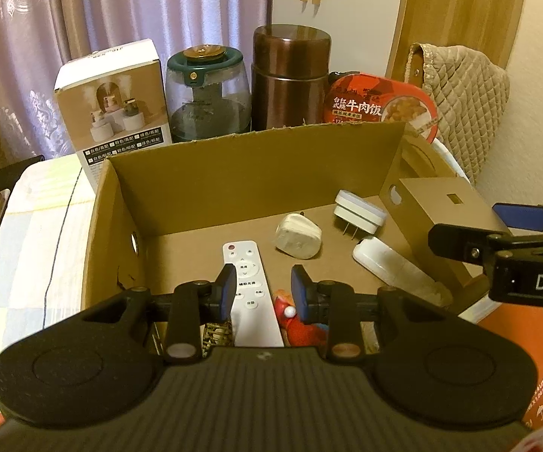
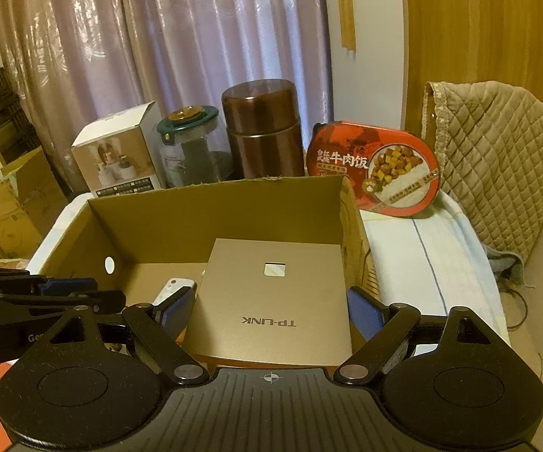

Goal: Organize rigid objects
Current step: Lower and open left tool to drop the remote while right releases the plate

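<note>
An open cardboard carton holds a white remote, a white plug adapter, a white night-light plug, a white oblong device and a red toy. My left gripper hovers over the remote's near end. Its jaws stand narrowly apart and its pads press on nothing. My right gripper is shut on a gold TP-LINK box at the carton's right side, a pad on each edge. The left wrist view shows that box and the right gripper too.
Behind the carton stand a white-and-tan product box, a green-lidded glass jar, a brown metal canister and a red beef-rice meal pack. A quilted chair back is on the right, curtains behind, stacked cartons on the left.
</note>
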Demonstrator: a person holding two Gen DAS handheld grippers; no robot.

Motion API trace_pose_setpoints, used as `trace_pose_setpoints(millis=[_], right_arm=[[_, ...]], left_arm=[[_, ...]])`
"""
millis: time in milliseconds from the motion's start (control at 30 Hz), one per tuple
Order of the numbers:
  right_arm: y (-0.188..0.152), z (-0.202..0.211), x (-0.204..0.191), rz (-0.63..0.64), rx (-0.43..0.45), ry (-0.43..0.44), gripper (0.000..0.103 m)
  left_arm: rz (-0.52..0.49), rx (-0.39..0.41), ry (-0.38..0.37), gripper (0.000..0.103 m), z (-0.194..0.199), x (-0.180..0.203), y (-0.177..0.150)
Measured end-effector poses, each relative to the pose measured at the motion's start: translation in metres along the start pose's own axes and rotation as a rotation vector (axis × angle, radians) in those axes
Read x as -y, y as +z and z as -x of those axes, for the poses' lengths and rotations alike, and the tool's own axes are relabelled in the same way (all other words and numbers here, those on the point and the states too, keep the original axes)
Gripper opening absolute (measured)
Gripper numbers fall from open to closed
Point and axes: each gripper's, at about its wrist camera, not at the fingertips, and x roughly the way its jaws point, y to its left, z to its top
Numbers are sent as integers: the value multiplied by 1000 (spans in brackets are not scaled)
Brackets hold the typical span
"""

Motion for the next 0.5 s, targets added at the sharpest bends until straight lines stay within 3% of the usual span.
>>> trace_pose_setpoints(millis=[500], right_arm=[[-3,-7,-14,23,-14,6,84]], left_arm=[[11,2,4,28,2,-10,-4]])
